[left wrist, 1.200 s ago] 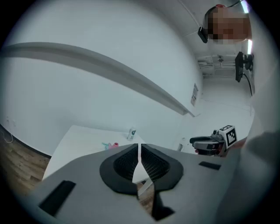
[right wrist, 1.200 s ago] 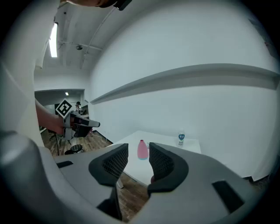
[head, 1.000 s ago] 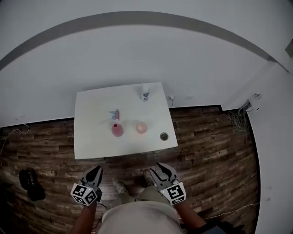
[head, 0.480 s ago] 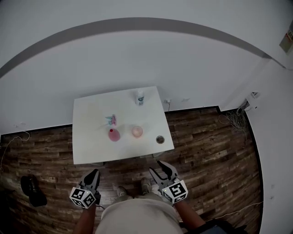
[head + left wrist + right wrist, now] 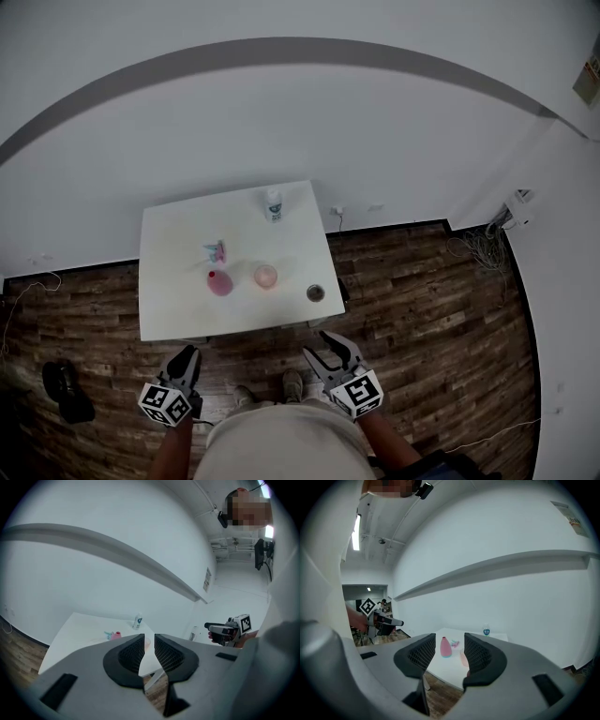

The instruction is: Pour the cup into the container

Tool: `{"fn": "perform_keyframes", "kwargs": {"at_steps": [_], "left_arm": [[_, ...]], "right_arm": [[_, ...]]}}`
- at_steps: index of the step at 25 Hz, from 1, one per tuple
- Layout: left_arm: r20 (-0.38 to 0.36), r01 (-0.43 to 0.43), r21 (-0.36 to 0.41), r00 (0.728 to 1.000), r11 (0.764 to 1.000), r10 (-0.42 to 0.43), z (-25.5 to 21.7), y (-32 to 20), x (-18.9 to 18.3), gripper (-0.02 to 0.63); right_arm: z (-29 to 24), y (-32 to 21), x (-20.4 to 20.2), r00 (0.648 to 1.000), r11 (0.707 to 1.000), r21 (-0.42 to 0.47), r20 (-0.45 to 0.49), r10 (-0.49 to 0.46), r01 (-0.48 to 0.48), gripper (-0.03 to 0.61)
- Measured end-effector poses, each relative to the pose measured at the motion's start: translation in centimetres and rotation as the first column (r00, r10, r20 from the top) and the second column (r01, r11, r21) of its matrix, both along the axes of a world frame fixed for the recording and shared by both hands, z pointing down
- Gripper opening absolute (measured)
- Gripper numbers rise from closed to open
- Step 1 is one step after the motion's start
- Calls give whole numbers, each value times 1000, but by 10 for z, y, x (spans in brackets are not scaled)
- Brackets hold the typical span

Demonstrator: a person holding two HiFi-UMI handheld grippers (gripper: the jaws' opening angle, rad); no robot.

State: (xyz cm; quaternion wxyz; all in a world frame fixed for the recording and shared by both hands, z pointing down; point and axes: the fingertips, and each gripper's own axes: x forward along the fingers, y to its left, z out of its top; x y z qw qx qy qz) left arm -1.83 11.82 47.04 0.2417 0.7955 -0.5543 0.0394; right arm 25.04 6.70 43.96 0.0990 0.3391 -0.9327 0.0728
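A white table (image 5: 169, 309) stands ahead of me, out of reach of both grippers. On it are a pale pink cup (image 5: 265, 276), a pink flask-shaped bottle (image 5: 219, 283) and a small dark round container (image 5: 315, 293) near the front right corner. My left gripper (image 5: 183, 361) hangs over the floor before the table's near edge. Its jaws have just been opening and show a narrow gap with nothing in it (image 5: 149, 651). My right gripper (image 5: 330, 345) is open and empty too (image 5: 446, 656). The right gripper view has the pink bottle (image 5: 446, 647) between its jaws.
A clear bottle with a label (image 5: 273, 204) stands at the table's far edge, and a small pink and teal object (image 5: 216, 251) lies mid-table. The floor (image 5: 422, 300) is wood planks. A dark bag (image 5: 64, 389) lies at the left, and cables (image 5: 473, 246) lie by the right wall.
The table now looks smaller and sits further left in the head view. Both grippers have shifted a little over the floor and stay short of the table's near edge.
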Motion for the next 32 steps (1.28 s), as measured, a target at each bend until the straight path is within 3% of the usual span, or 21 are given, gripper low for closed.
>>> {"fn": "perform_keyframes", "kwargs": {"at_steps": [10,16,25,32], "left_arm": [[18,76,13,997,997,-76,-3,-12,28,72],[27,100,-17,995,995,-99,5,-4,29,74],[28,106,-44,994,993,-105,10,-10,16,74],[34,61,-41,998,997,-59,11,-38,3,74]], "right_arm": [[13,-27,26,995,995,6,-15,-95,95,189],[18,-40,23,993,993,8,-16,-120,120,189],[29,-53,13,993,993,-21,-36,-115,115,189],[31,-68,0,995,996,-27,-49,-90,89,189]]}}
